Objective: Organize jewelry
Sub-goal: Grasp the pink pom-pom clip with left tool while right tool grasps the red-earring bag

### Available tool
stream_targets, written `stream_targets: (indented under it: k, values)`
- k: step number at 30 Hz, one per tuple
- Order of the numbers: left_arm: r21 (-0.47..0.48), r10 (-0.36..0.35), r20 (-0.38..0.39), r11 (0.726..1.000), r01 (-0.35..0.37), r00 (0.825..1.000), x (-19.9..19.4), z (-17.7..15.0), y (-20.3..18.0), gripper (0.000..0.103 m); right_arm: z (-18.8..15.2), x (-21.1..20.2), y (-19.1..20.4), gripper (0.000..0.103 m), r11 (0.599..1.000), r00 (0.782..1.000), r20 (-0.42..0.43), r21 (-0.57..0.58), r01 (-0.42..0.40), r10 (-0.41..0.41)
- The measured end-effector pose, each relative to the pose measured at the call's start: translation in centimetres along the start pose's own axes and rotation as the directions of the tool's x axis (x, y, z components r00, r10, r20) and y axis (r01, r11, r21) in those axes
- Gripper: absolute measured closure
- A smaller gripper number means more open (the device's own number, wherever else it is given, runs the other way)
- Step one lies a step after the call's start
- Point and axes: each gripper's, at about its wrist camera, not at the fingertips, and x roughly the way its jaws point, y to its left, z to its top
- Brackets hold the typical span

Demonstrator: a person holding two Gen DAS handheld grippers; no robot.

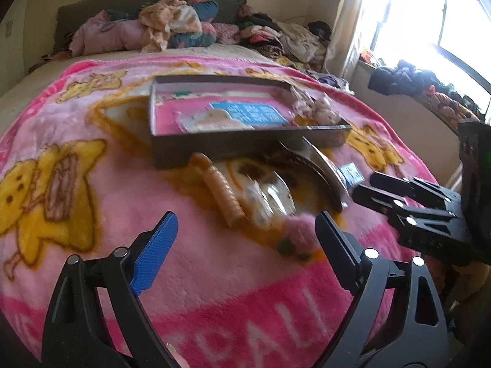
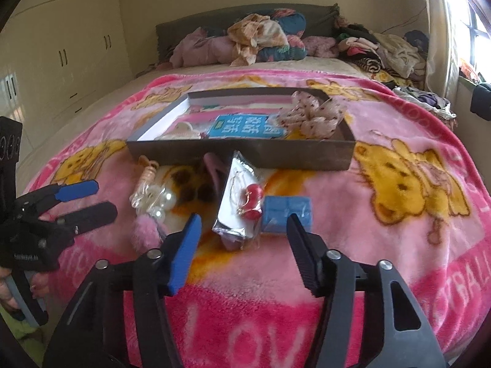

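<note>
A shallow dark box (image 2: 245,153) (image 1: 172,150) lies on the pink blanket, holding a blue card (image 2: 245,127), a spotted fabric bow (image 2: 313,116) and pale items. In front of it lie a silver packet with red earrings (image 2: 242,202), a small blue box (image 2: 287,213), a clear clip with pearls (image 2: 153,196), a pink pompom (image 2: 147,230) (image 1: 302,228) and a beige ribbed piece (image 1: 222,194). My right gripper (image 2: 242,239) is open, just short of the packet. My left gripper (image 1: 245,245) is open and empty near the pompom.
The pink cartoon blanket (image 2: 399,245) covers the bed. Piles of clothes (image 2: 267,40) sit at the headboard. A window (image 1: 429,15) and a cluttered sill are on the right, cupboards (image 2: 61,46) on the left.
</note>
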Motion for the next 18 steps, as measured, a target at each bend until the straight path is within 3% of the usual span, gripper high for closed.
stream_targets:
  k: [10,15,18]
  values:
    - [0.045,-0.053,-0.049,0.997,0.055,0.997,1.1,-1.0,-1.8,0.037,0.0,1.3,0.3,0.069,1.000,0.999,-0.025,-0.014,-0.023,0.022]
    - [0.062,-0.073,-0.067,0.995,0.077,0.995,1.6,-1.2,-2.6,0.050,0.0,1.5,0.1,0.089,0.999,0.999,-0.017,-0.015,-0.045,0.045]
    - [0.070,-0.087,-0.077,0.993,0.093,0.993,1.8,-1.2,-3.0,0.056,0.1,1.2,-0.5,0.095,0.999,0.999,0.005,0.008,-0.045,0.045]
